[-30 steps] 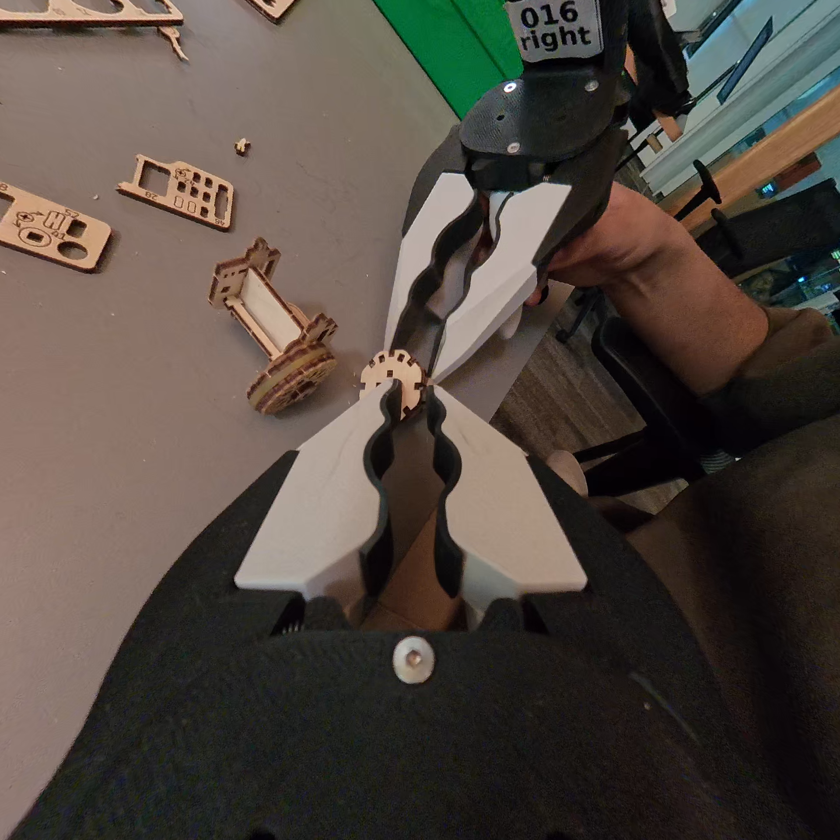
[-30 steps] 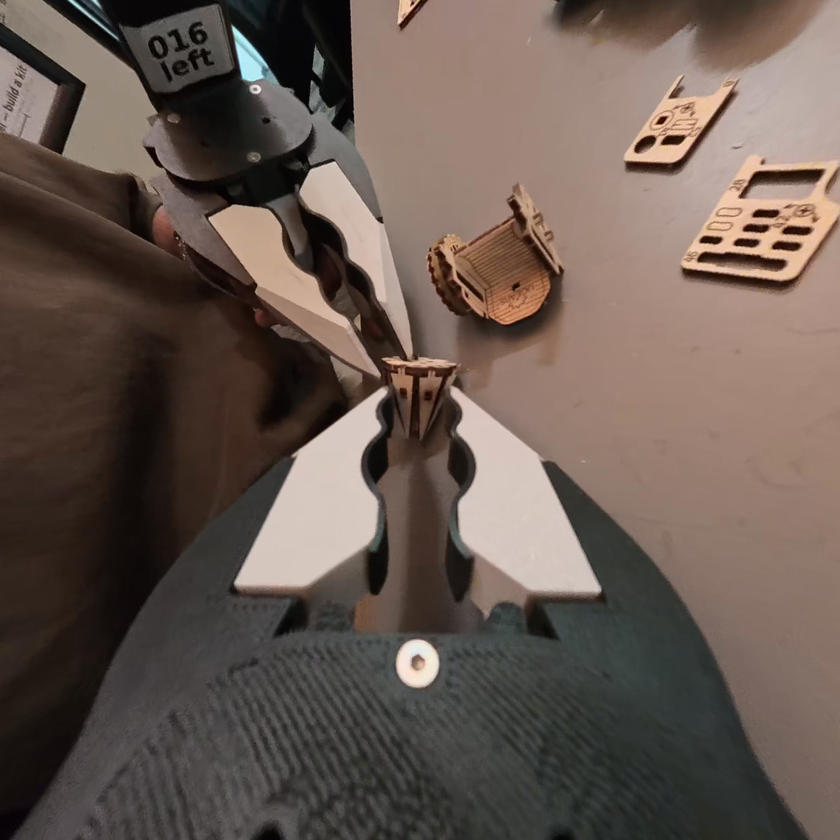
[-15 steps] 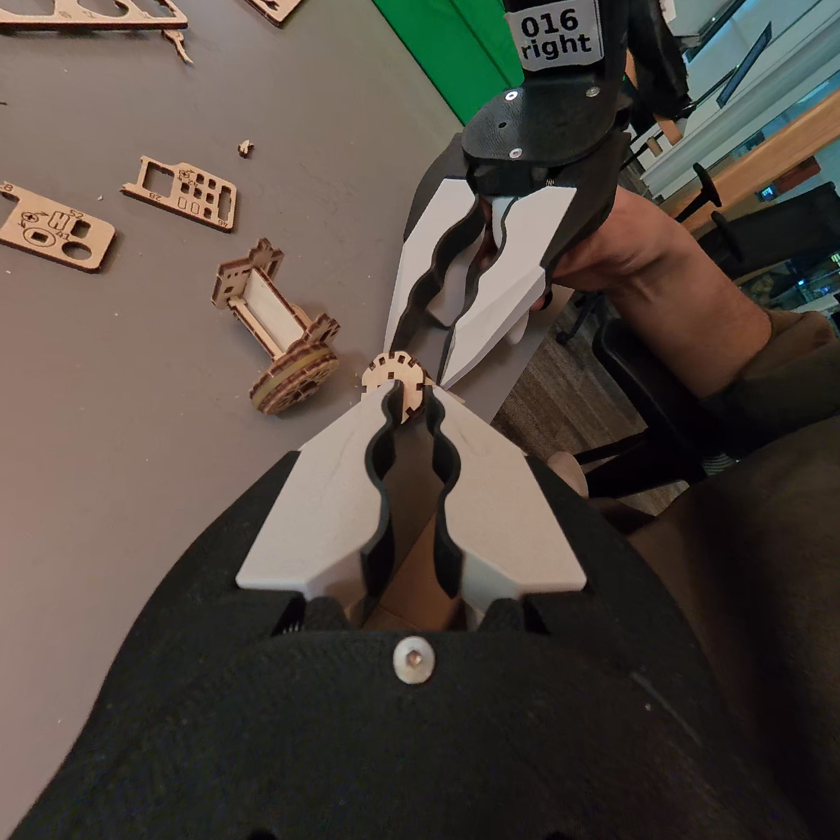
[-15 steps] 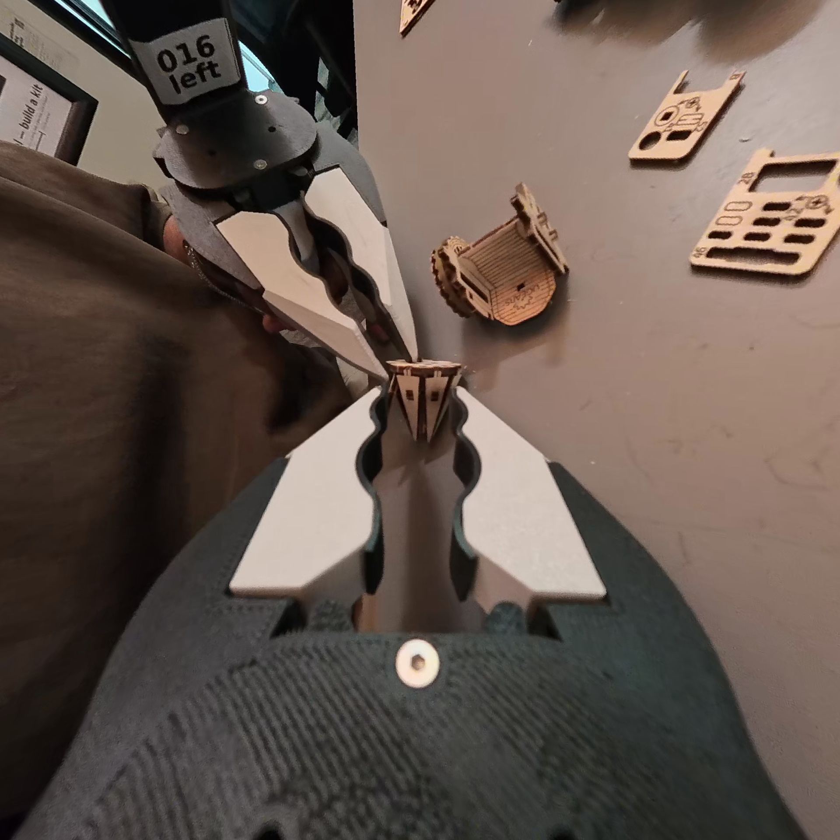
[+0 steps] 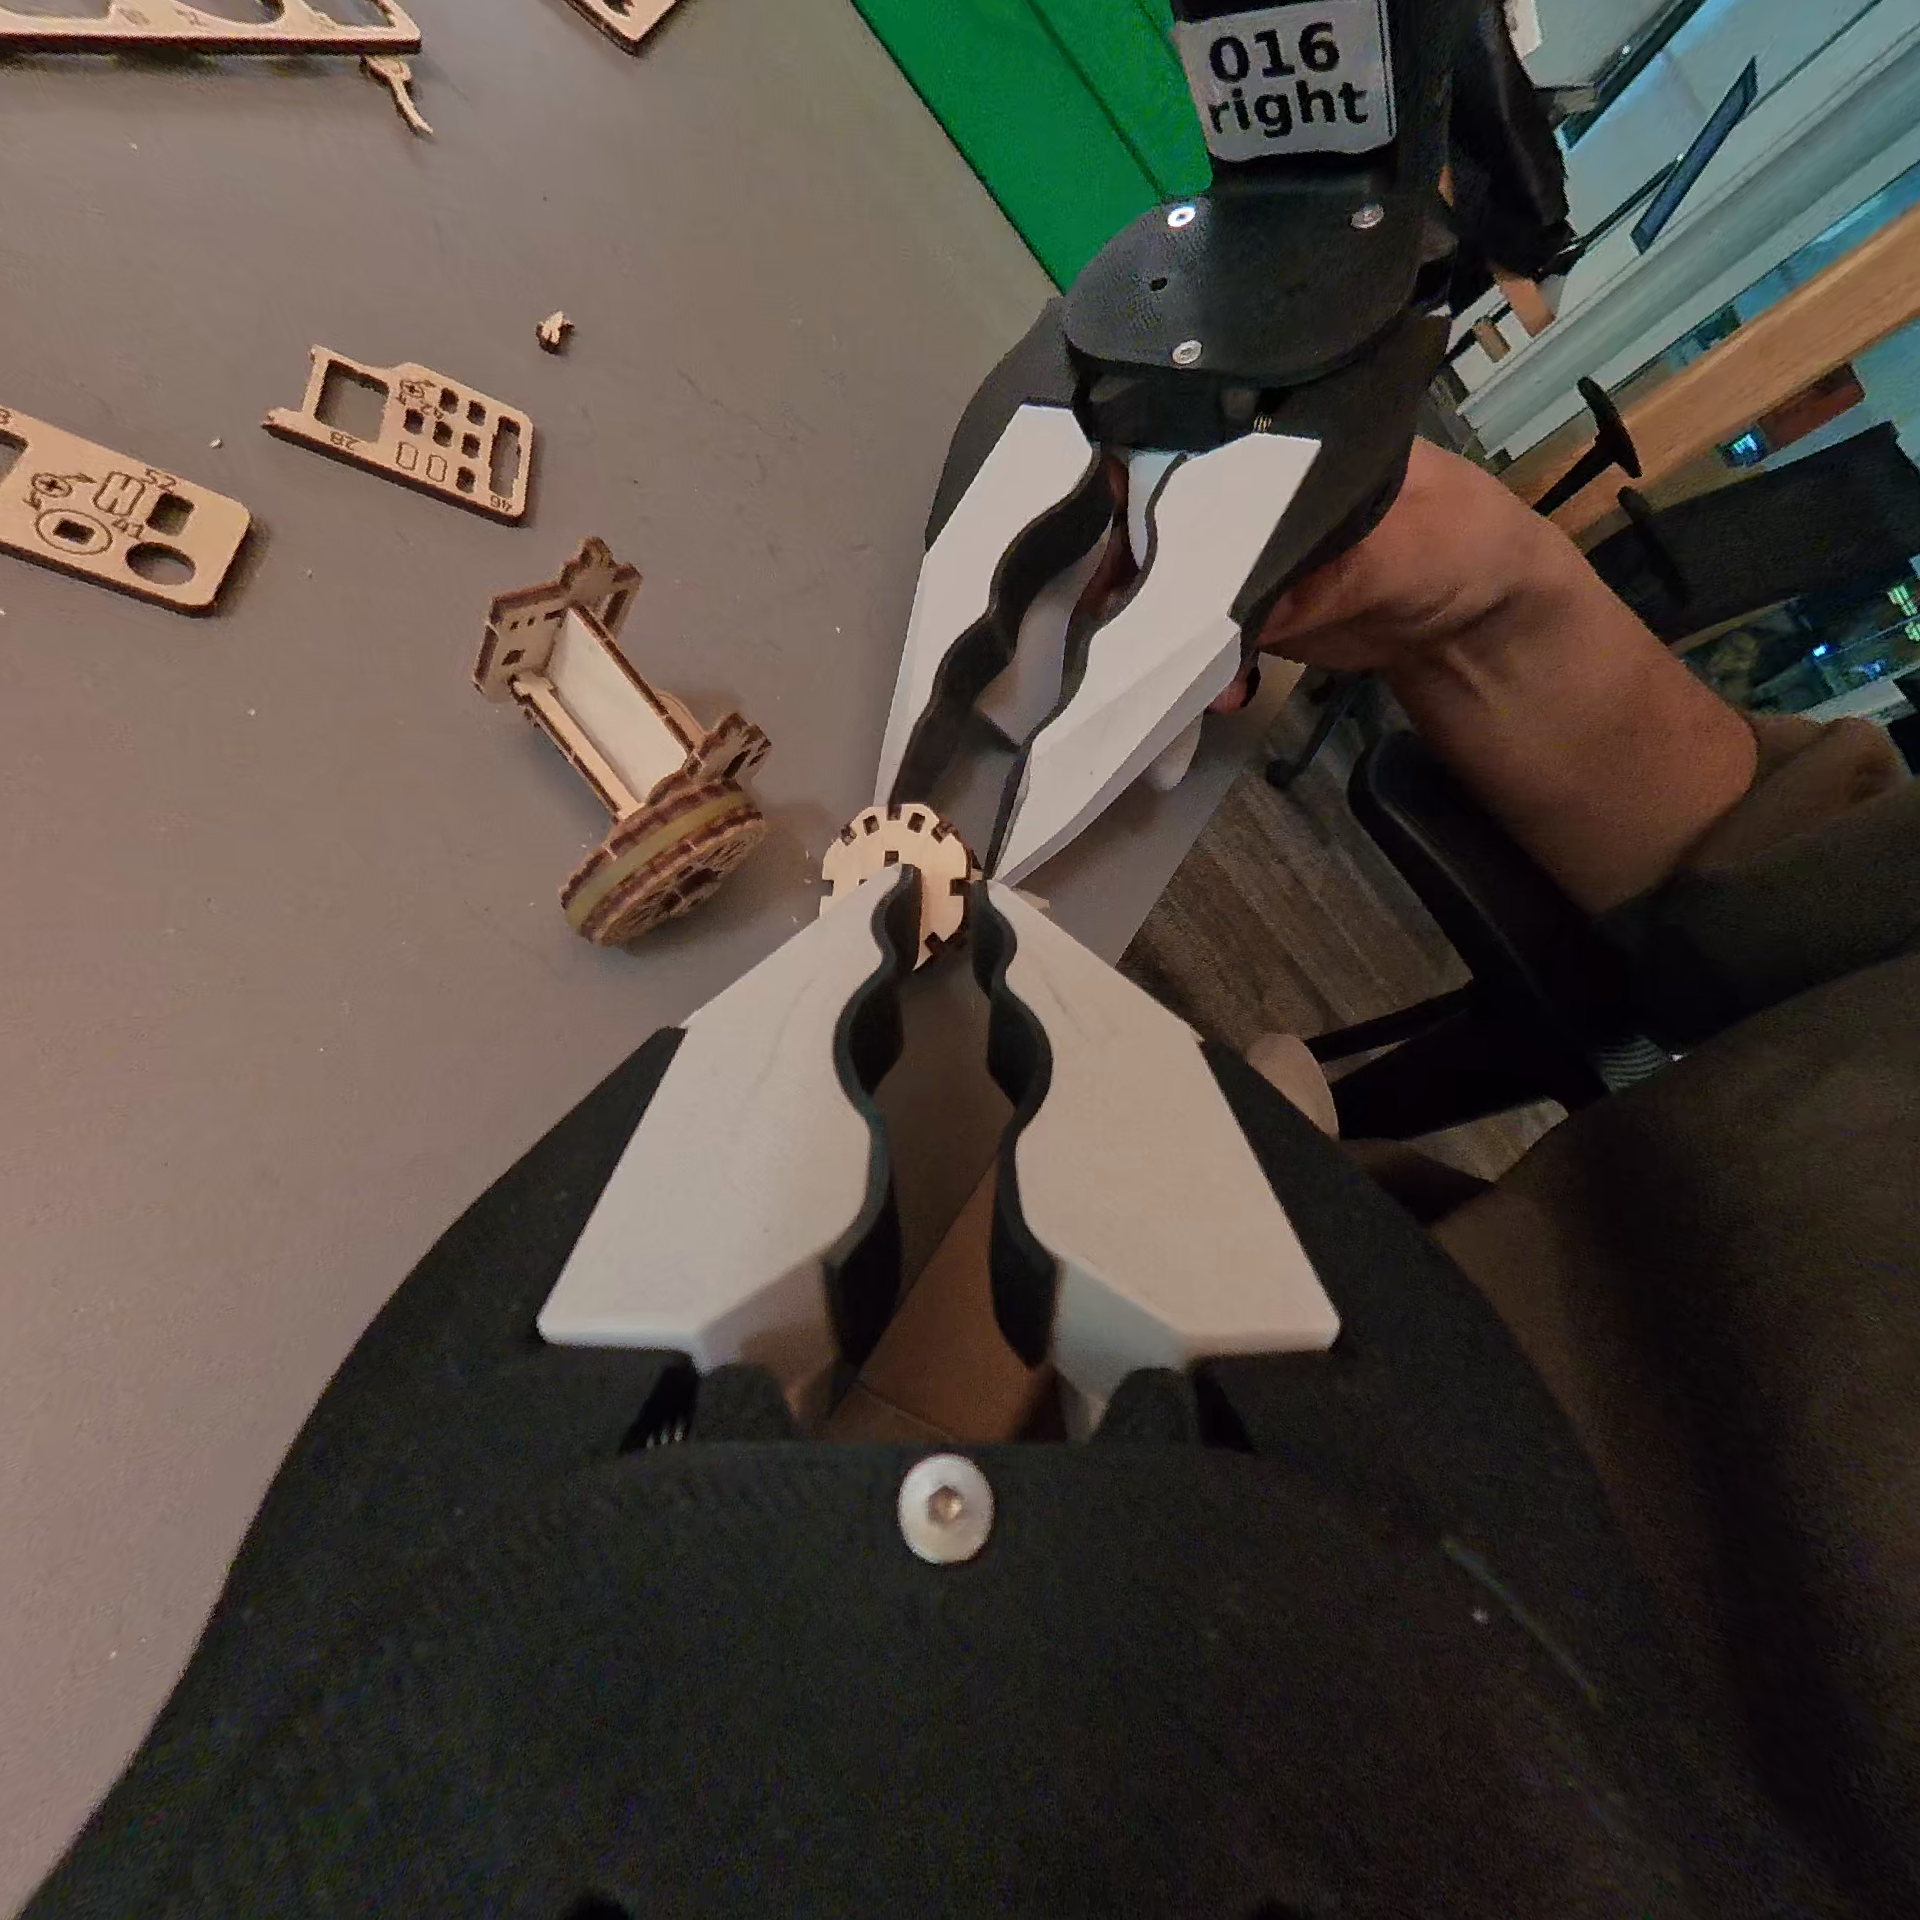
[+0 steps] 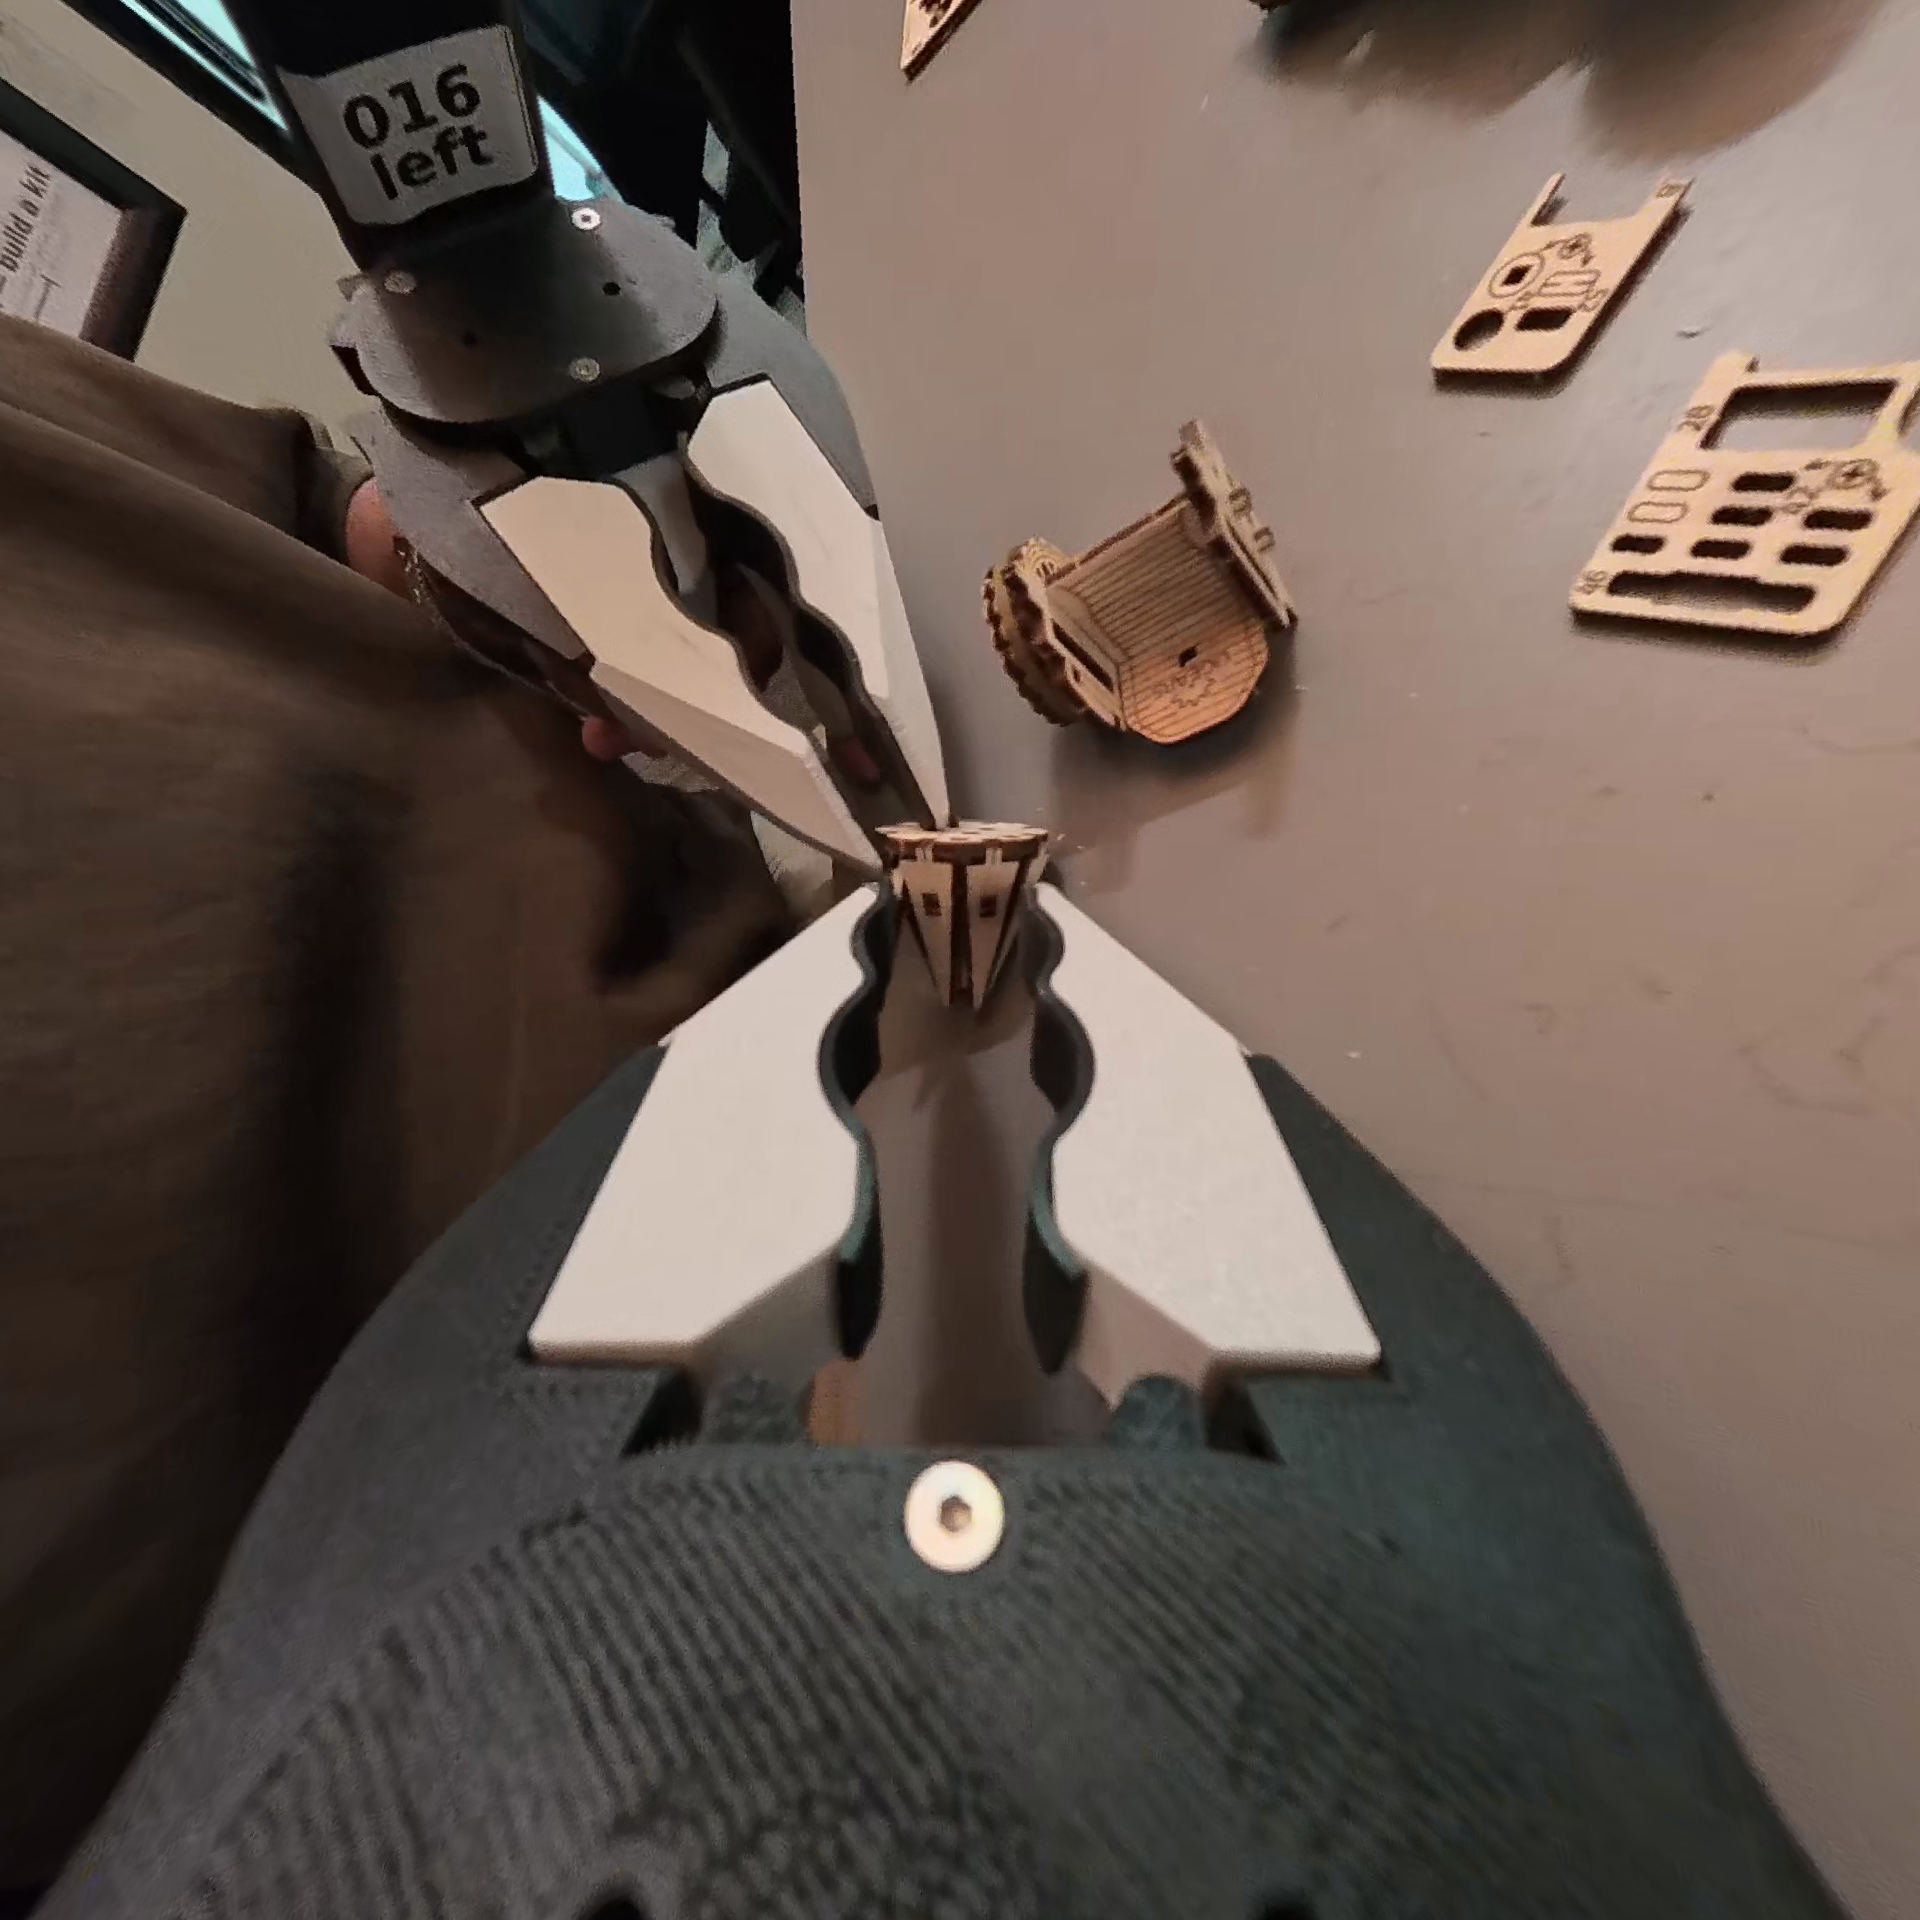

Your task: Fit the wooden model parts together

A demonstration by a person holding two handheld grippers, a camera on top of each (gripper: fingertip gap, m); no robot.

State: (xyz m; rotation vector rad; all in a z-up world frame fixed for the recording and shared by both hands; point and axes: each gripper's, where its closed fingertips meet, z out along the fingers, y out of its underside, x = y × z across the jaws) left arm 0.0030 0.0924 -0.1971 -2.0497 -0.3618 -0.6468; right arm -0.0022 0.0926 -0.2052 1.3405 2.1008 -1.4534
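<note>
My left gripper (image 5: 935, 888) is shut on a small notched wooden disc (image 5: 896, 860), held just past the grey table's (image 5: 260, 1039) near edge. My right gripper (image 6: 966, 904) is shut on a small cone-shaped ribbed wooden part (image 6: 961, 925). The disc (image 6: 966, 834) sits across the cone's wide end. The two grippers meet tip to tip: the right gripper (image 5: 966, 821) comes in from above in the left wrist view, and the left gripper (image 6: 902, 821) from the upper left in the right wrist view. The cone is hidden behind the disc in the left wrist view.
A built wooden sub-assembly with a gear wheel and a box body (image 5: 644, 748) lies on the table close by; it also shows in the right wrist view (image 6: 1143, 623). Two flat punched sheets (image 5: 405, 447) (image 5: 104, 520) lie farther off. A person's forearm (image 5: 1507, 675) is on the right. The tips of both grippers are at nearly the same place.
Both grippers stay shut on the same small parts, pressed tip to tip. The pair has shifted only slightly over the table edge.
</note>
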